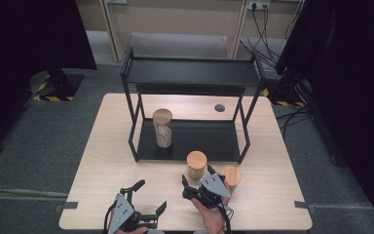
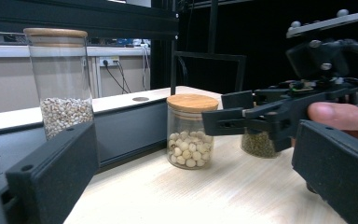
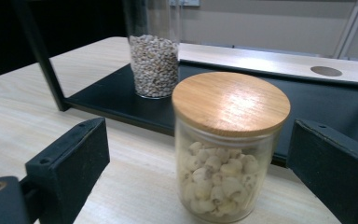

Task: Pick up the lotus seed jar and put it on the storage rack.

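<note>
A pale wooden counter (image 1: 126, 161) carried a black rack (image 1: 190, 73). The short jar (image 3: 230, 144) stood just ahead of the right gripper (image 1: 198, 181), between its wide-spread jaws, untouched. Glass, smooth, probably fairly heavy with pale seeds: best gripped mid-wall, below the wooden lid (image 3: 231, 101). The left gripper (image 1: 148, 199) also gaped, holding nothing.
</note>
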